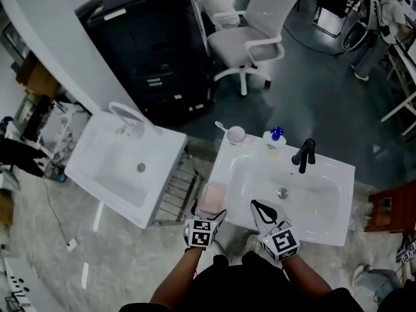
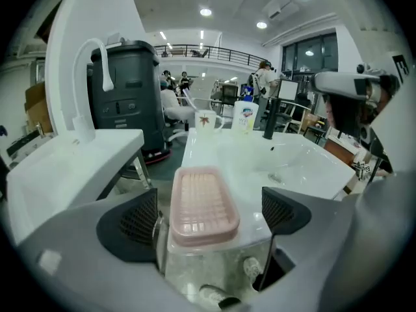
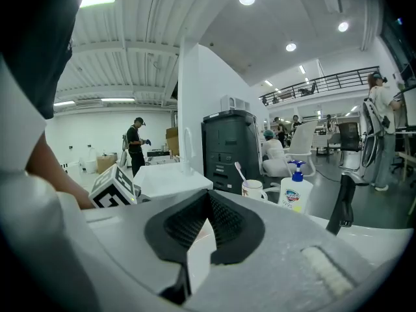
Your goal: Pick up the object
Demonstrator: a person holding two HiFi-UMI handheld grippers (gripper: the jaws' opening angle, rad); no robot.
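A pink ribbed soap dish (image 1: 212,197) (image 2: 203,203) rests on the near left corner of the white sink (image 1: 335,229). My left gripper (image 1: 209,211) (image 2: 211,216) is open, wide around the near end of the dish. Its dark pads (image 2: 133,223) stand clear of the dish on both sides, with a gap at each. My right gripper (image 1: 260,207) (image 3: 207,203) hovers over the sink's near rim, just right of the dish. It is shut, its tips meeting with nothing between them.
At the back of the sink stand a black tap (image 1: 304,155), a soap pump bottle (image 1: 275,140) and a cup with a toothbrush (image 1: 235,134). A second white sink (image 1: 123,168) stands to the left, with a black cabinet (image 1: 149,44) and a white office chair (image 1: 250,38) beyond.
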